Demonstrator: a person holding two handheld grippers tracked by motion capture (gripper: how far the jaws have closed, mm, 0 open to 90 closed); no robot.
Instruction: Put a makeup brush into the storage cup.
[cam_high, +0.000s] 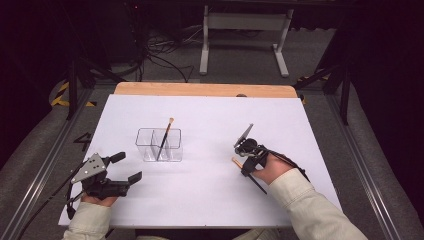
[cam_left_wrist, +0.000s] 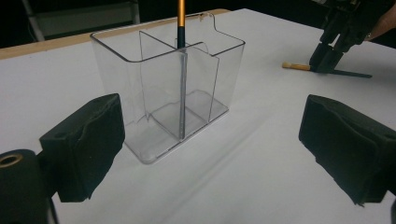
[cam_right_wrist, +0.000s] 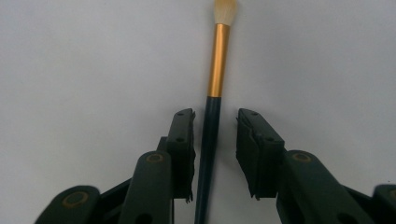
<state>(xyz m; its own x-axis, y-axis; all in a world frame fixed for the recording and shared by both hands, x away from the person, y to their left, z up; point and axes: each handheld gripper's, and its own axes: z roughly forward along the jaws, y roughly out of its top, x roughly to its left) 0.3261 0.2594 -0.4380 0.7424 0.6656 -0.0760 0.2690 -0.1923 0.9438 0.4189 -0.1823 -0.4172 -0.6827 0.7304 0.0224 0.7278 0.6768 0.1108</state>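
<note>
Right claw (cam_right_wrist: 215, 154) narrowed around brush (cam_right_wrist: 212, 116) lying on surface (cam_high: 210, 200) (pads not yet pressing); left claw (cam_left_wrist: 210, 140) wide, empty.

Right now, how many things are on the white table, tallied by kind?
Paintbrushes: 2, one standing in the organizer, one lying between the right claw's jaws
Clear divided organizers: 1
Total: 3

I see the organiser (cam_high: 159, 145) standing left of the table's (cam_high: 210, 200) centre, one brush (cam_high: 165, 139) upright in it. A second brush (cam_high: 248, 174) lies flat right of centre, toward the near edge, between the right gripper's (cam_high: 246, 159) jaws. Left gripper (cam_high: 125, 167) sits by the near-left corner.
</note>
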